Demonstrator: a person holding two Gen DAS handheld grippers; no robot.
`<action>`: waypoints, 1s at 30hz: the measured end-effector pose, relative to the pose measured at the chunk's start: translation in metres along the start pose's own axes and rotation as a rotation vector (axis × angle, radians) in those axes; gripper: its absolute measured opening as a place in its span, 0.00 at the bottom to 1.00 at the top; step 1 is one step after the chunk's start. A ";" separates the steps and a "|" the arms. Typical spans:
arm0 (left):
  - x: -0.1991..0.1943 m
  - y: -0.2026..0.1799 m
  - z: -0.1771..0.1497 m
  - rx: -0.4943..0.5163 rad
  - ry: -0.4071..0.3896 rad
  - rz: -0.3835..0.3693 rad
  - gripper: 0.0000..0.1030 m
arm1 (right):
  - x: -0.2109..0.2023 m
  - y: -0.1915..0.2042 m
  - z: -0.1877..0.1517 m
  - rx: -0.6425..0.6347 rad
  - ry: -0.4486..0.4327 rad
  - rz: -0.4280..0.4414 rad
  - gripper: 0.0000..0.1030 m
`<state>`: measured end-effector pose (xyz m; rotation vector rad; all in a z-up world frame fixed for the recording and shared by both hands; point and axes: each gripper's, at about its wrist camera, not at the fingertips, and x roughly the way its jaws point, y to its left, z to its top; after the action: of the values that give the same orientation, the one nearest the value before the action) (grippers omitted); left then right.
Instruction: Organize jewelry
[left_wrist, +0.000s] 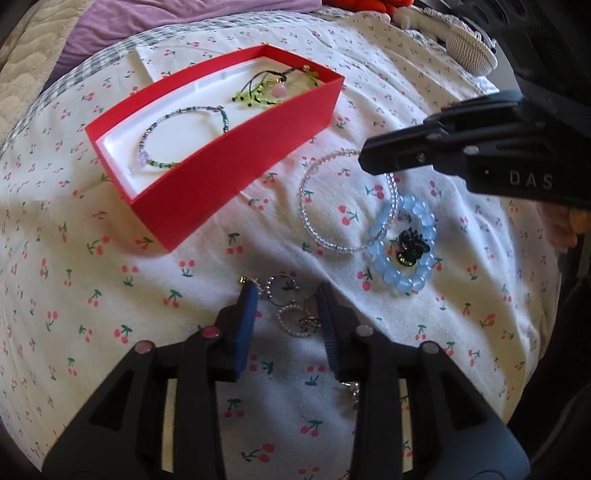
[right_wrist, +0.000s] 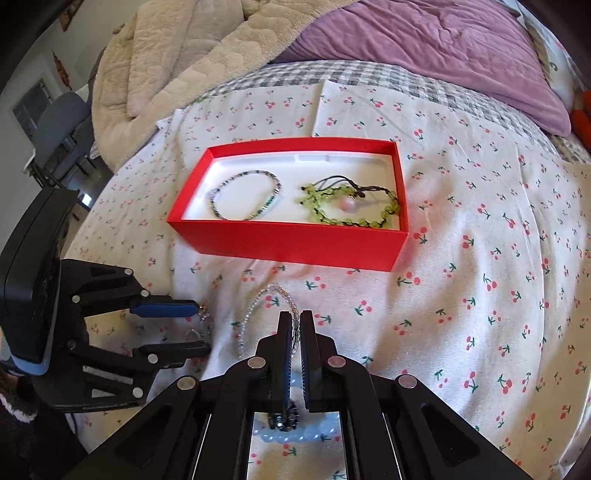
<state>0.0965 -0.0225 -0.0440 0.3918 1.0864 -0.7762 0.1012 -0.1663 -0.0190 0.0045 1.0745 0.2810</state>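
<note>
A red box (left_wrist: 207, 173) (right_wrist: 288, 245) with a white lining holds a thin multicolour bead bracelet (left_wrist: 164, 117) (right_wrist: 251, 172) and a green bead bracelet (left_wrist: 251, 99) (right_wrist: 332, 218). In front of it on the cherry-print cloth lie a clear bead bracelet (left_wrist: 301, 195) (right_wrist: 255, 302), a pale blue bead bracelet (left_wrist: 402, 284) (right_wrist: 295, 435) around a black charm (left_wrist: 410, 247), and small pearl rings (left_wrist: 291, 321). My left gripper (left_wrist: 286, 306) (right_wrist: 201, 328) is open, one blue pad on each side of the pearl rings. My right gripper (right_wrist: 296, 317) (left_wrist: 364, 158) is shut, its tip over the clear bracelet's rim.
The cherry-print cloth (right_wrist: 480, 295) covers a bed. A purple blanket (right_wrist: 424, 40) and a beige quilt (right_wrist: 177, 48) are bunched behind the box. A grey chair (right_wrist: 62, 122) stands off the bed at far left. Orange and white soft items (left_wrist: 461, 48) lie at the far right.
</note>
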 end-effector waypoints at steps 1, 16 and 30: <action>0.001 -0.001 0.000 0.002 0.001 0.003 0.36 | 0.001 -0.002 0.000 0.005 0.004 0.000 0.04; 0.002 -0.042 0.026 -0.015 -0.019 -0.115 0.37 | -0.019 -0.032 0.001 0.087 -0.020 -0.092 0.04; 0.030 -0.078 0.035 -0.032 0.034 0.005 0.20 | -0.022 -0.106 -0.029 0.311 0.076 -0.031 0.19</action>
<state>0.0695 -0.1088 -0.0489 0.3815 1.1283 -0.7493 0.0902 -0.2774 -0.0284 0.2563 1.1840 0.0843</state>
